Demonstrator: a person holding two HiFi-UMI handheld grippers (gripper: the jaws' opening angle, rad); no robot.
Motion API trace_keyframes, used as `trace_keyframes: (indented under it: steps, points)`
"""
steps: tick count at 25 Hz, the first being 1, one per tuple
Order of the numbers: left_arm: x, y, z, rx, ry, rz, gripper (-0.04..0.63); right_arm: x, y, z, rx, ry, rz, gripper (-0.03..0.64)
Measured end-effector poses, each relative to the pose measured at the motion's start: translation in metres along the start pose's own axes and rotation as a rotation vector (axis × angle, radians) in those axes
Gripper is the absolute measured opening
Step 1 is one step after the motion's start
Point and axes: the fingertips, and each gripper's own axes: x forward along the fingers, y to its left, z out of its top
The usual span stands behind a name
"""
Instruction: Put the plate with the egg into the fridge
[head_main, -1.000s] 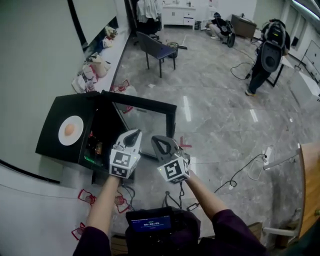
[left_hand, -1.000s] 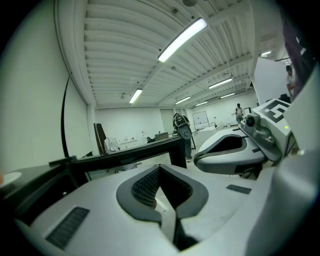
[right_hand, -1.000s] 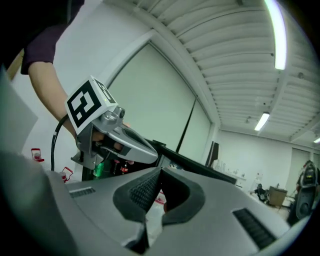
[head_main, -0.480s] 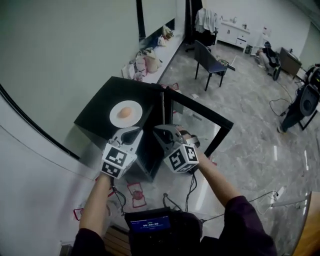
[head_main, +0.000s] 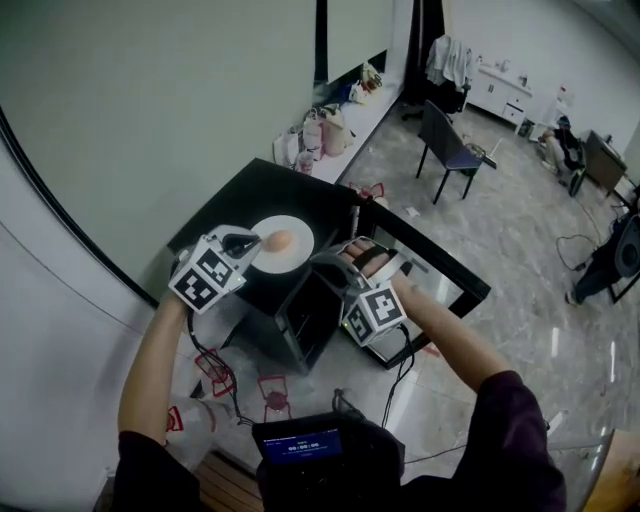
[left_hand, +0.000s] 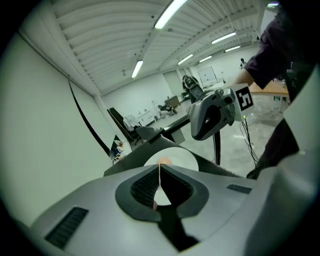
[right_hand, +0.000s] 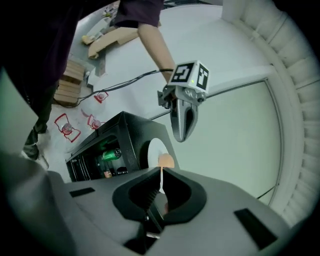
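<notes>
Head view with both gripper views. The plate (head_main: 298, 256) carrying the egg (head_main: 279, 240) is shown resting on top of the black fridge (head_main: 215, 225), not yet inside it; the fridge door (head_main: 440, 275) is swung open to the right. The left gripper (left_hand: 159, 169) is held at the plate's left rim and the right gripper (right_hand: 161, 171) just beside its right rim, both with jaws clenched together and nothing between them; whether either tip touches the plate cannot be determined. Several hazards may be judged from this arrangement. With the jaws pressed closed, the rim cannot be taken, and an advance in this state would likely push the plate across the smooth top toward the wall or off an edge. The egg lies loose on a shallow plate, so it could be rolled off by any tilt when the plate is lifted and lowered to the opening. A one-sided or shallow grip on the thin rim could allow the plate to pivot and slip. The plate might also be struck against the fridge frame, and a green can (right_hand: 111, 154) seen inside suggests that free shelf space may be limited.
</notes>
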Motion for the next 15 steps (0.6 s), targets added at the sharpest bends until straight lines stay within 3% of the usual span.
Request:
trace_keyframes:
  steps: [3, 6, 9, 12, 15]
  points:
    - [0.016, 0.002, -0.009, 0.055, 0.105, -0.068, 0.012, 0.010, 0.004, -0.003, -0.092, -0.023, 0.052, 0.012]
    - [0.026, 0.002, -0.016, 0.064, 0.177, -0.119, 0.022, 0.013, 0.006, -0.007, -0.184, -0.043, 0.110, 0.017]
    - [0.030, 0.005, -0.033, 0.017, 0.273, -0.162, 0.100, 0.017, 0.014, -0.014, -0.256, -0.048, 0.175, 0.066]
    - [0.030, 0.009, -0.041, -0.036, 0.316, -0.188, 0.110, 0.016, 0.010, -0.015, -0.306, -0.058, 0.170, 0.069]
    - [0.030, 0.008, -0.046, -0.152, 0.336, -0.253, 0.138, 0.012, 0.014, -0.014, -0.306, -0.056, 0.216, 0.089]
